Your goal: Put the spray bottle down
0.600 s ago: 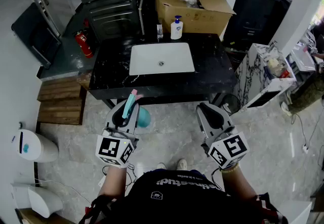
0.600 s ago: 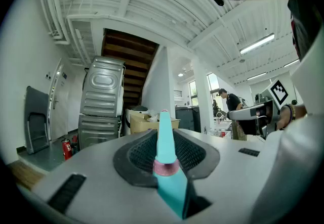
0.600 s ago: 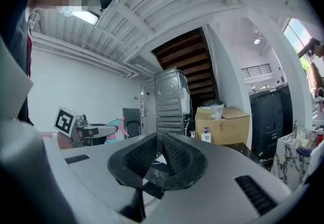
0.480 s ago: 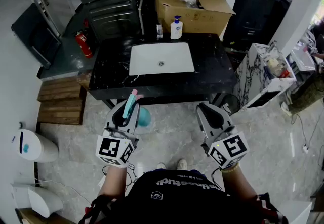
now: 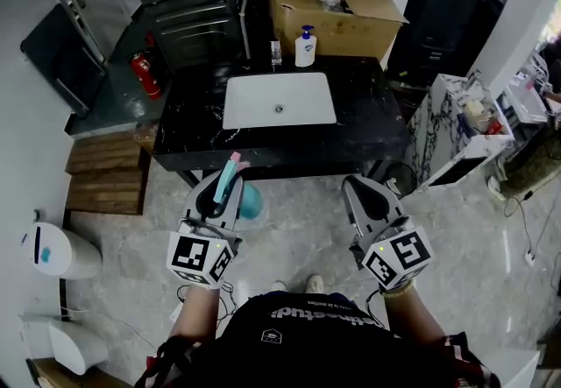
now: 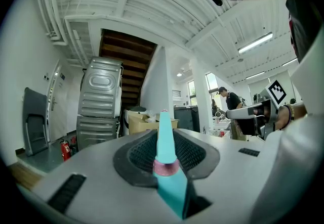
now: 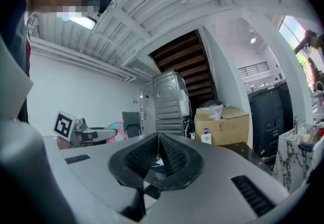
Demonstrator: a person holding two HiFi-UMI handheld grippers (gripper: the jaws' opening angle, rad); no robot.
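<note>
1. At the far left, a white round bin (image 5: 53,253) stands on the floor. Beyond it lie a slatted wooden pallet (image 5: 105,174) and a red fire extinguisher (image 5: 145,75).
2. Our left gripper (image 5: 221,187) points level, with its jaws partly closed and clamped on a teal plastic spray bottle (image 5: 248,201). In the left gripper view the slim teal head with its pink collar sits squeezed between the ribbed black pads.
3. The bottle hangs above the grey floor, near the front edge of the black marble counter (image 5: 368,123) and apparently not touching it.
4. A white rectangular sink (image 5: 279,102) is set into the counter. Behind it stand a white pump soap bottle (image 5: 305,48) and an open brown cardboard box (image 5: 351,14).
5. Our right gripper (image 5: 366,194) also points level, with its jaws pressed together on nothing.
</note>
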